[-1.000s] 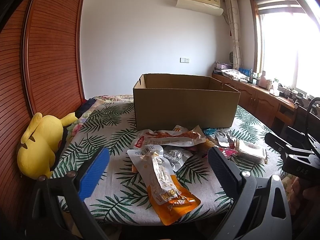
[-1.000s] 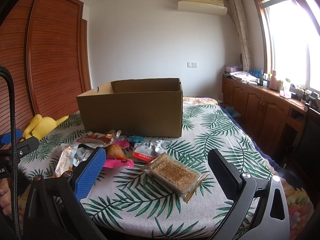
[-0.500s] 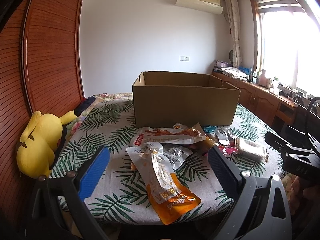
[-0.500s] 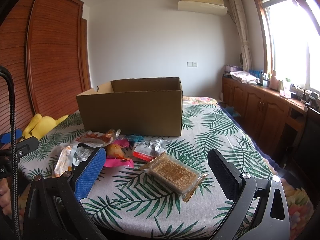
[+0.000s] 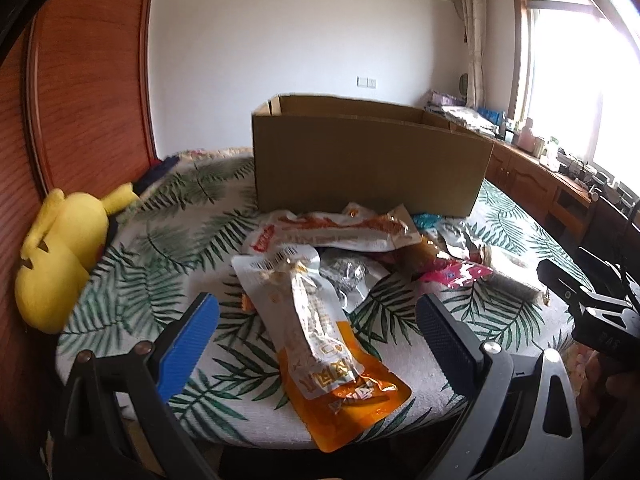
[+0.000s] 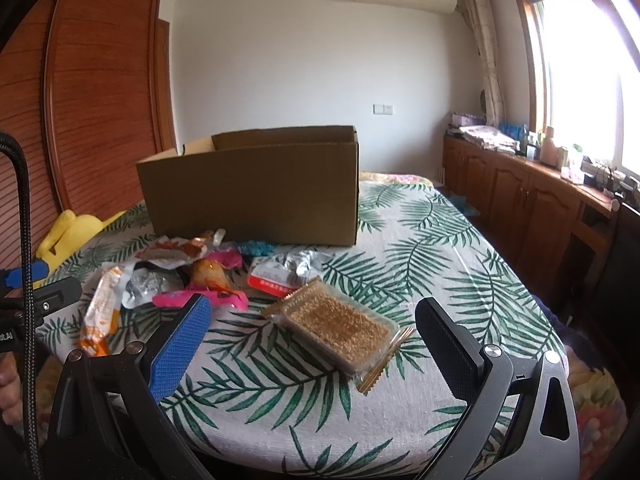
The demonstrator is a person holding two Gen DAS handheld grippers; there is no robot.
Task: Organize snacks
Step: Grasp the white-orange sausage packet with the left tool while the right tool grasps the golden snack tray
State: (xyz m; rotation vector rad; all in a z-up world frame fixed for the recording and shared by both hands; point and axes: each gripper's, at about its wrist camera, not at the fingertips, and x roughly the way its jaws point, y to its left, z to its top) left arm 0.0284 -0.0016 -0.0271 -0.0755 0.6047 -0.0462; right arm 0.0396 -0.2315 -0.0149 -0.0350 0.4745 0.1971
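Note:
An open cardboard box [image 5: 368, 160] [image 6: 256, 192] stands on the leaf-print bed cover, with a heap of snack packets in front of it. Nearest my left gripper [image 5: 316, 332] lies a long white-and-orange pouch [image 5: 320, 328], just ahead of and between the open fingers. A wide white-and-red packet [image 5: 336, 232] lies behind it by the box. My right gripper [image 6: 316, 332] is open above a clear tray of brown biscuits [image 6: 338, 326]. A pink wrapper [image 6: 200, 298] and a silver packet [image 6: 288, 266] lie to its left. Neither gripper holds anything.
A yellow plush toy [image 5: 60, 252] lies at the left bed edge beside the wooden wardrobe [image 5: 80, 80]. Wooden cabinets [image 6: 540, 200] with bottles run under the window on the right. The right half of the bed cover [image 6: 440, 260] is bare.
The left gripper has moved slightly forward and down toward the white-and-orange pouch, and its view tilted. The right gripper has barely moved. Both stay open.

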